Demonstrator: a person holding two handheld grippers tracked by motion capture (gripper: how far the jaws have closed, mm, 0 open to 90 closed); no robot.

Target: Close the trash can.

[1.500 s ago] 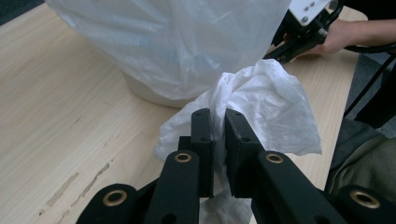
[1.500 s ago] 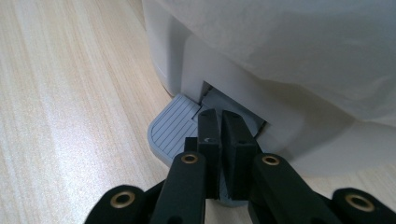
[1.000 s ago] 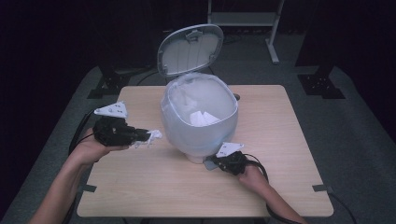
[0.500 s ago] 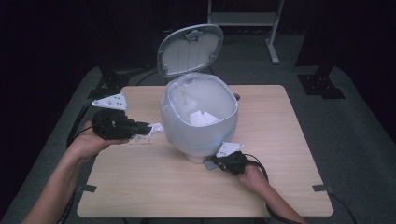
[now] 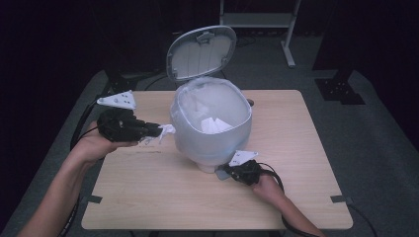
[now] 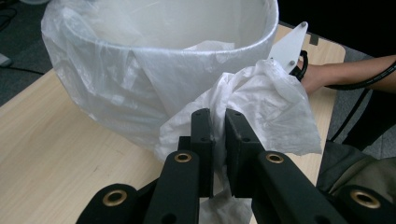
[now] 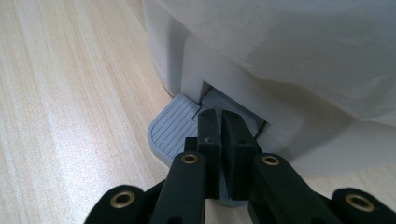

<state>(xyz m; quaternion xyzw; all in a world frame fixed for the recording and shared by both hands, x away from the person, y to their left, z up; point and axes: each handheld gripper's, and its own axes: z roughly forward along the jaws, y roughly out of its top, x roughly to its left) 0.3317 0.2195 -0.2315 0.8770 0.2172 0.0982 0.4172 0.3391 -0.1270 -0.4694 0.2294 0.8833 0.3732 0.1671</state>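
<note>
High view: left gripper (image 5: 157,131), jaws clamped on crumpled tissue (image 5: 165,132), holds it just beside pedal bin (image 5: 211,123), whose lid (image 5: 201,52) stands open because right gripper (image 5: 224,172), jaws together, presses pedal (image 7: 173,128).

bin (image 5: 212,133) mid-table (image 5: 296,197) | lid (image 5: 200,52) behind | pedal (image 7: 175,128) at front base | paper (image 5: 213,124) inside

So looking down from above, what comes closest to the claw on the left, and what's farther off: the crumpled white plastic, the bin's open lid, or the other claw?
1. Crumpled white plastic: pinched in the left claw, right at its tip.
2. Open lid: standing up behind the bin, toward the table's far edge.
3. Right claw: at the bin's foot on the near side, resting on the pedal; about as far as the lid, hard to rank.
</note>
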